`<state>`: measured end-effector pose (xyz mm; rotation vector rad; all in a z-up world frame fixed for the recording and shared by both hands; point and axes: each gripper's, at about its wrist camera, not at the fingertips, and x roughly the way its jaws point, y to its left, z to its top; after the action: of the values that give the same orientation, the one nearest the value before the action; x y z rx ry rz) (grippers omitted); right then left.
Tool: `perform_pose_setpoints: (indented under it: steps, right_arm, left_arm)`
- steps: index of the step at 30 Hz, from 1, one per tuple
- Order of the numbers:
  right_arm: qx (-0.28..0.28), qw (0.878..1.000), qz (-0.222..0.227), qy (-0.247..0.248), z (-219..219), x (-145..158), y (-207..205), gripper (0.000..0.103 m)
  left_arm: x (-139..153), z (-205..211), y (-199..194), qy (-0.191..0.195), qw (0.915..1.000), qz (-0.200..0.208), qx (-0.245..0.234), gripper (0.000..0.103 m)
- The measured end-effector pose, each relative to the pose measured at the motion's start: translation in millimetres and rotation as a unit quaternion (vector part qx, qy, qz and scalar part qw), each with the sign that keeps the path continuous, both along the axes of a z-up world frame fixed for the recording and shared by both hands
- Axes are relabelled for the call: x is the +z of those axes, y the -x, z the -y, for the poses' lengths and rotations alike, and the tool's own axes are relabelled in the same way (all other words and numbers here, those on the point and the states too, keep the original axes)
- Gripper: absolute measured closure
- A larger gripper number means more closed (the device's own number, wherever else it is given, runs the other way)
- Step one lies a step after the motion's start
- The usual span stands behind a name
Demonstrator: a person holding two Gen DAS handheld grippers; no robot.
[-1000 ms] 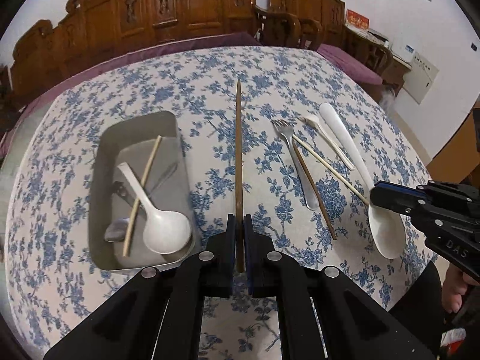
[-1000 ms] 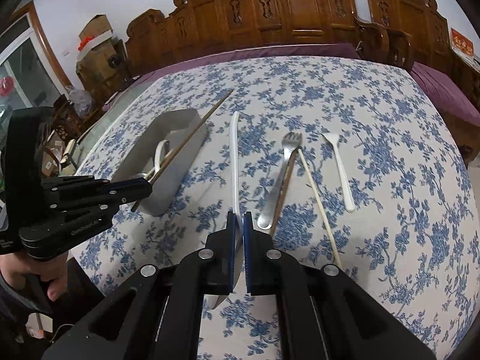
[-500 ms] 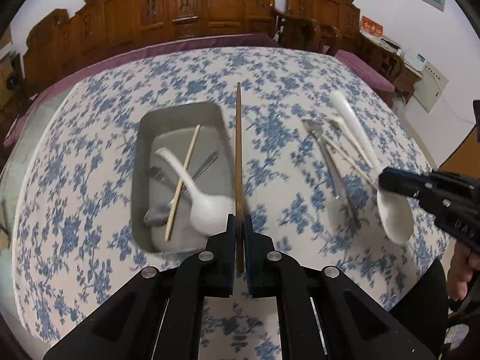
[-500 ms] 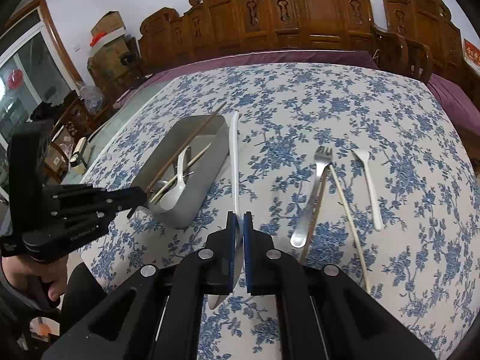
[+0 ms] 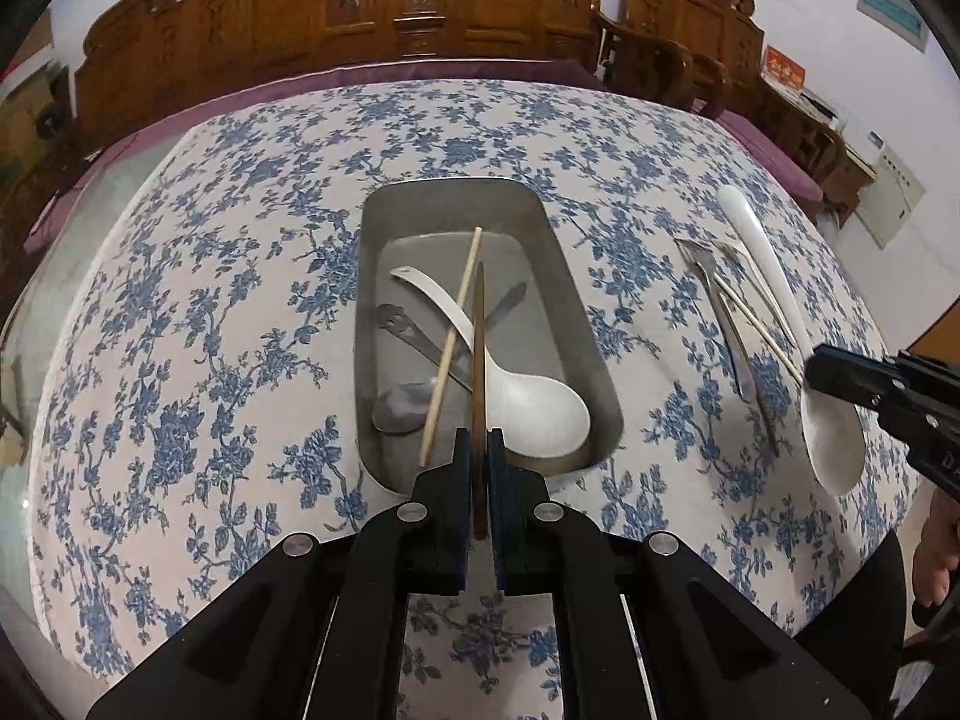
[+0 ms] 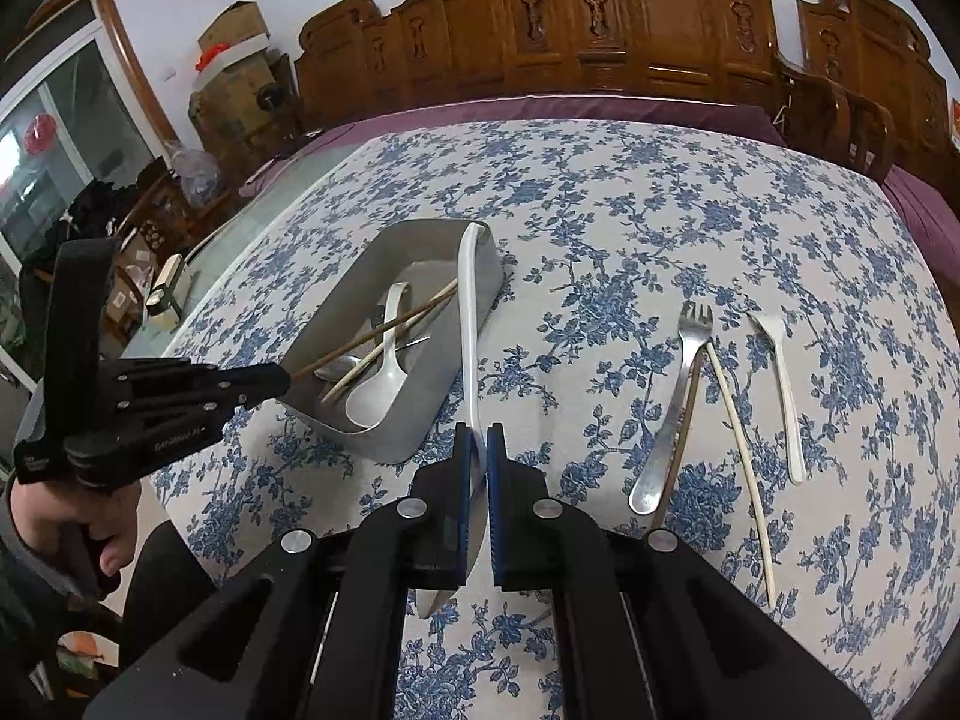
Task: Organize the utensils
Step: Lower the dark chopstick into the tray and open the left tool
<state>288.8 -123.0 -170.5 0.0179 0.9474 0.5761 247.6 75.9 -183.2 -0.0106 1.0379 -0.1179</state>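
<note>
Both grippers are clamped down tight. The left gripper is pinching a dark brown chopstick near its end, pointing steeply down over the near end of the metal tray, with the stick running out over the tray's inside. The right gripper is off to the tray's right side, squeezing a long white spoon by the handle, bowl end toward the camera. A bare hand wraps the left gripper's handle.
</note>
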Motion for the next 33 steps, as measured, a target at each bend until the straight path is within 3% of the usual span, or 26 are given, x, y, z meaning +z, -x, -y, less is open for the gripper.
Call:
perform_pose_setpoints:
  steps: [17, 33]
  right_arm:
    - [0.009, 1.0, 0.002, 0.005, -16.4, 7.2, -15.7, 0.097]
    - [0.028, 1.0, -0.005, -0.004, -53.5, 7.3, -39.2, 0.097]
  left_arm:
    - [3.3, -5.9, -30.5, 0.009, 0.9999, 0.012, 0.007, 0.099]
    - [14.3, -17.6, -32.0, 0.011, 0.9996, 0.024, 0.013, 0.096]
